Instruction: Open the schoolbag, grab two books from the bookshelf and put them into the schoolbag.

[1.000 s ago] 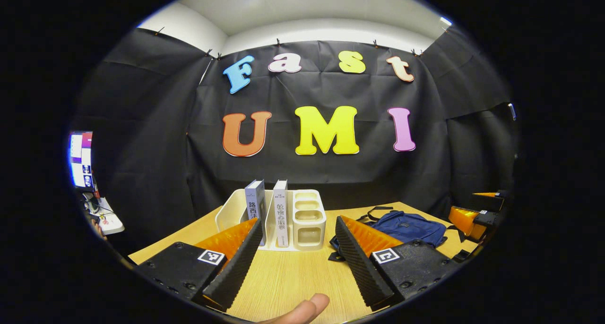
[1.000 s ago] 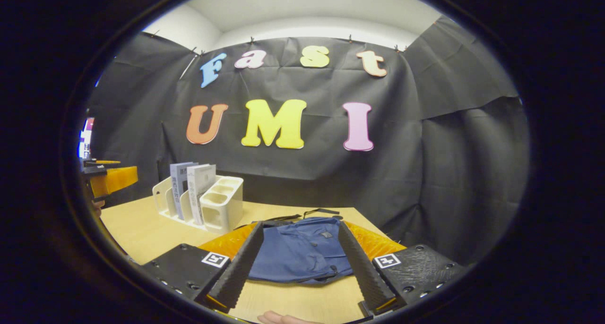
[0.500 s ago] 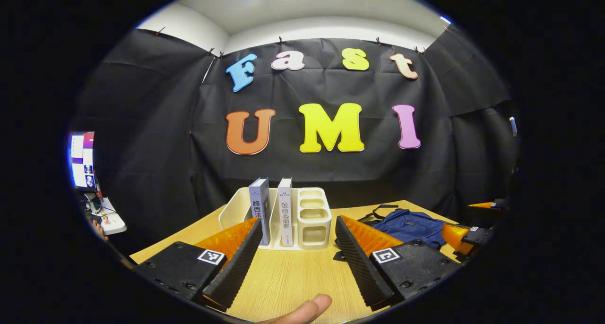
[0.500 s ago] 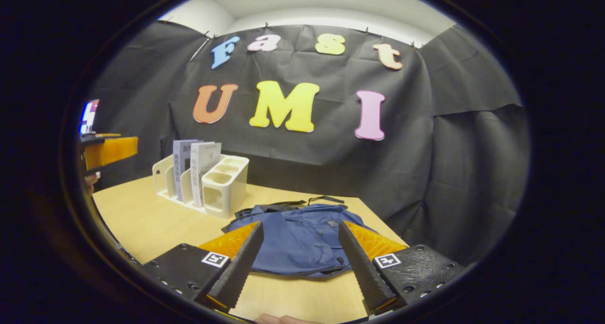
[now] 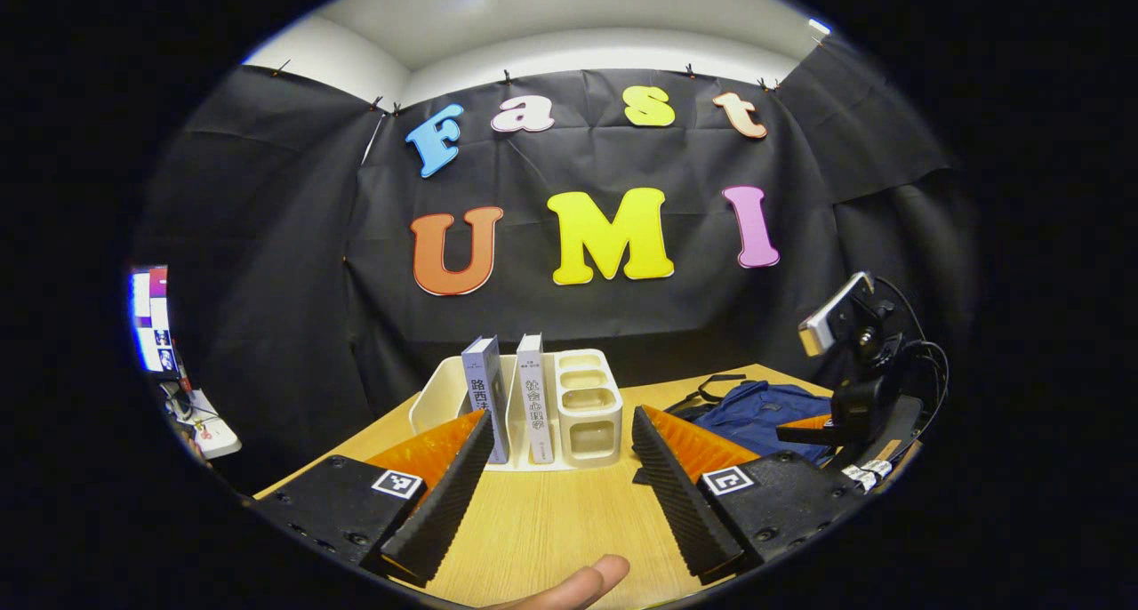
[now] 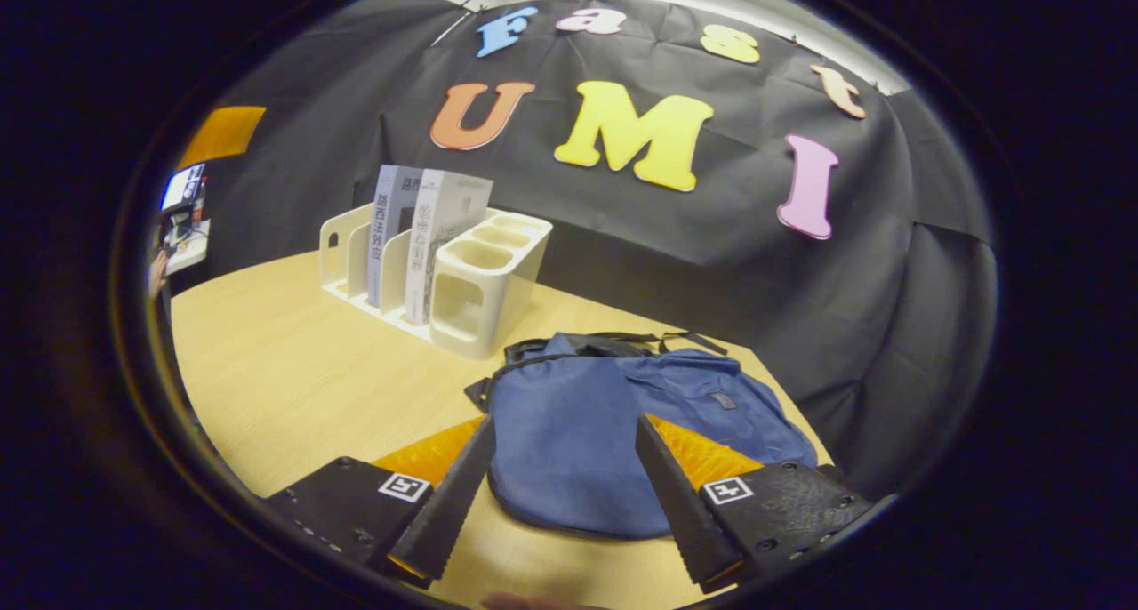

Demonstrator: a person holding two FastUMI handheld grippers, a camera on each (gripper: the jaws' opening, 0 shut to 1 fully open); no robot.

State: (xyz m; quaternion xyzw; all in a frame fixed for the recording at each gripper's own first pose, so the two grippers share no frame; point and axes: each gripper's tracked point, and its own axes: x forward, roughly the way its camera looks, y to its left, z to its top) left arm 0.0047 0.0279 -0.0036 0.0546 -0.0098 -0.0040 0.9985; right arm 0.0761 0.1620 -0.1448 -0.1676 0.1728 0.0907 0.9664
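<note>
Toward the far edge of the wooden counter [image 6: 293, 370] we see a white desk bookshelf [image 6: 471, 303] standing upright, with two books in its slots: a grey-spined book [image 6: 384, 236] on the outer side and a white-spined book [image 6: 436, 236] next to the organiser's open cubbies. Just beside the bookshelf, nearer the counter's right edge, the blue schoolbag [image 6: 578, 432] lies flat with its black straps trailing toward the far edge. We judge the bag closed, since no opening or gaping zip shows; whether the zip pull is within reach cannot be told.

The right tongs [image 6: 560, 485] hang spread wide just above the near end of the schoolbag, holding nothing. The left tongs [image 5: 560, 477] are likewise spread wide and empty, aimed across bare counter at the bookshelf [image 5: 533, 405], whose two books [image 5: 484, 397] stand between the fingers in that view. A fingertip [image 5: 578, 583] of the holding hand shows at the lower edge. In the left gripper view the right-hand device appears over the schoolbag [image 5: 756, 405] at the counter's right side.

We judge the task barely begun: opening the bag comes first, and both books remain to be moved.

Black cloth walls the booth on three sides beneath a pale ceiling; a lit monitor [image 5: 149, 321] sits off the counter's left edge.
</note>
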